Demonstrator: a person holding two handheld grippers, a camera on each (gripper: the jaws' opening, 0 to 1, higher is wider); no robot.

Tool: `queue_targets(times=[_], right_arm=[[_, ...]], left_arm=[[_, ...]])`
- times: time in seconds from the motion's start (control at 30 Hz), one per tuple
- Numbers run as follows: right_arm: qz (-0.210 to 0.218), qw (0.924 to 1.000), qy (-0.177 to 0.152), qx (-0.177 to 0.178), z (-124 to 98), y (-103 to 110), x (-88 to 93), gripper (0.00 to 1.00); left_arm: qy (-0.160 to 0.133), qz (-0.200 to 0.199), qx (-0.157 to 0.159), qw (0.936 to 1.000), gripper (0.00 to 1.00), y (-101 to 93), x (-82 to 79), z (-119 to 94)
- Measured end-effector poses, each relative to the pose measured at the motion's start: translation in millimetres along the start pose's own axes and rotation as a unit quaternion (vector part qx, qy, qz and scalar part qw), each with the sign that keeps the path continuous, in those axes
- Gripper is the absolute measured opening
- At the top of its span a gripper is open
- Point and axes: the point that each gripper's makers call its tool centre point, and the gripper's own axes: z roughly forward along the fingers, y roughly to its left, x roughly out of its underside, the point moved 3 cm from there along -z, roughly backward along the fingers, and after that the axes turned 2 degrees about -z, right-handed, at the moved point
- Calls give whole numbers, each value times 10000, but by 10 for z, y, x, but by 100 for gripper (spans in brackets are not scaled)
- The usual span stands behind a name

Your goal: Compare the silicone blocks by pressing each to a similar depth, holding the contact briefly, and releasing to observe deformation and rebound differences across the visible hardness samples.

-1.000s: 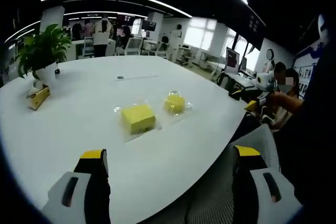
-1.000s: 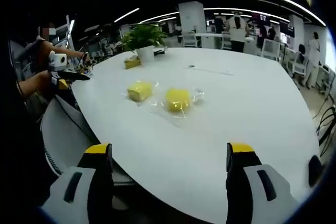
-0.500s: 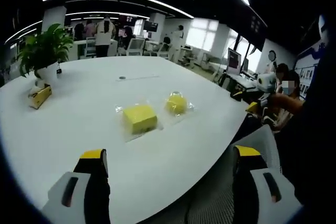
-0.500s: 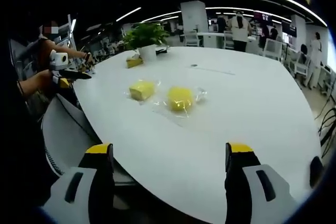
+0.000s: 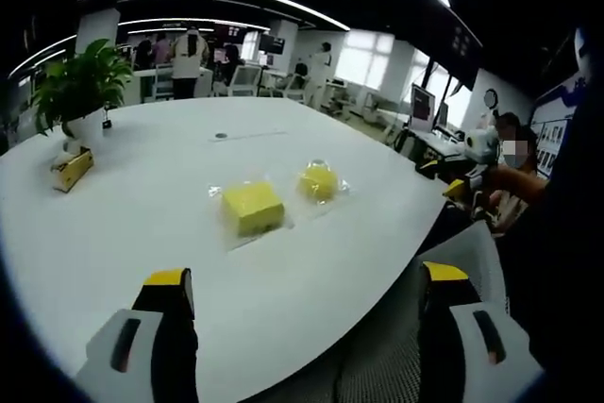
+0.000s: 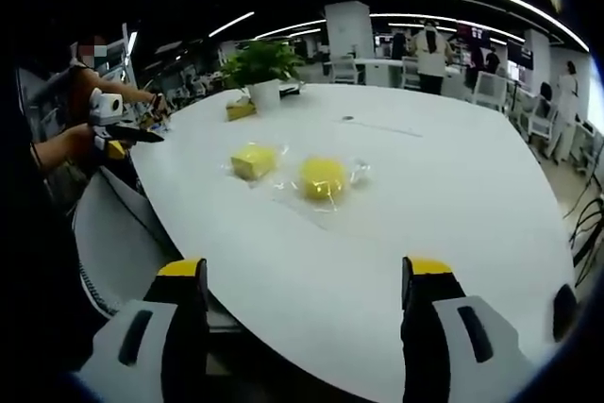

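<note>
Two yellow silicone blocks in clear wrappers lie side by side on a large white table (image 5: 113,233). In the left gripper view the square block (image 5: 252,207) is nearer and the rounder block (image 5: 320,182) sits beyond it to the right. In the right gripper view the rounder block (image 6: 322,177) is at centre and the square block (image 6: 254,160) lies to its left. My left gripper (image 5: 307,294) is open, well short of the blocks, over the table's near edge. My right gripper (image 6: 300,285) is open too, held back from the blocks with nothing between its jaws.
A potted plant (image 5: 80,92) and a small yellow box (image 5: 72,169) stand at the table's far left. A mesh chair (image 5: 396,346) sits at the near edge. A seated person (image 6: 80,120) holds a device beside the table (image 6: 453,186). Other people stand in the far background.
Both views have shifted only slightly; the blocks lie where they were and both grippers stay open at about the same distance.
</note>
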Motion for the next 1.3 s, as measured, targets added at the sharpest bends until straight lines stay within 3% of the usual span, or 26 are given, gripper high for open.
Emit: queue_targets(times=[0.17,0.33,0.53,0.83,0.93,1.13,1.3], right_arm=[[82,10000,-43,-33,-13,8,6,81],[42,9999,-102,-11,-24,1,-12,93],[93,9980,-632,-24,-32,-1,-160,96],[21,9984,-564,-97,26,44,-181,96],[-7,9988,-487,-105,38,45,-177,95],[-40,9993,-361,-76,24,47,-124,91],[0,9997,-255,-38,7,39,-54,88]], left_arm=[[9,-3,41,10000,99,-18,10,-7],[-39,-13,22,10000,99,4,-27,-16],[-97,114,13,9999,99,-4,-71,-7],[-232,359,-14,9991,99,19,-168,19],[-118,11,38,9999,99,43,-135,61],[-27,-69,119,9999,99,85,-169,177],[128,-409,168,9989,98,198,-248,384]])
